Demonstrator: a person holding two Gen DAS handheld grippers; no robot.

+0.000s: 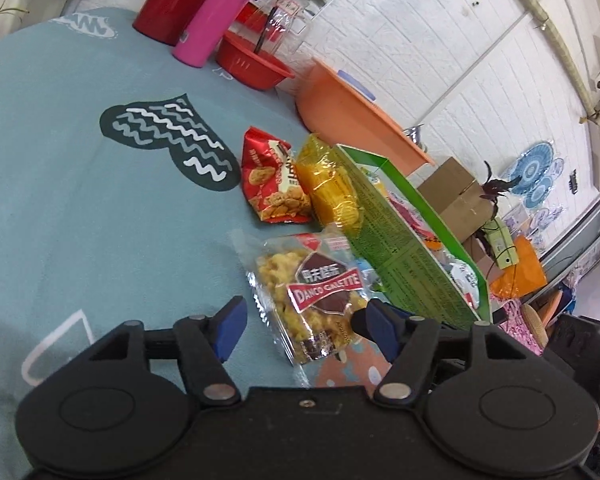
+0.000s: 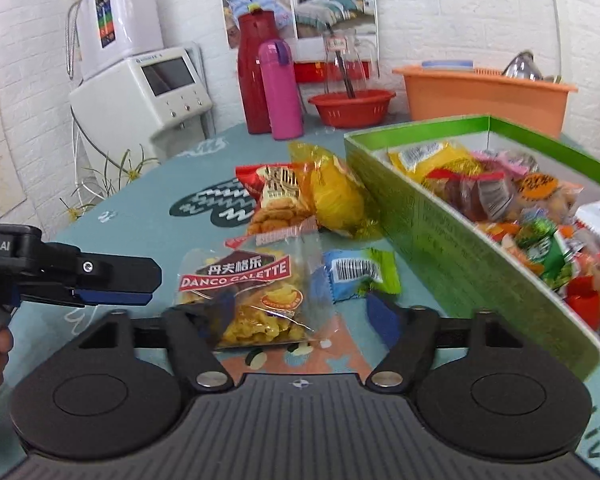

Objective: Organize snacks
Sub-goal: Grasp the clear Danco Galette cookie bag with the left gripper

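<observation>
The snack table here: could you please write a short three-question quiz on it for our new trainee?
1. True or false: the green box is empty.
2. Multiple choice: the red snack bag touches which packet? A) the yellow packet B) the blue-green packet C) none
3. Fill in: the Danco Galette packet lies on the ____.

Key
1. False: it is full of wrapped snacks.
2. A: the two lie side by side against the box's outer wall.
3. The tablecloth, outside the box, between the open fingers of the left gripper and in front of the right gripper.
</observation>
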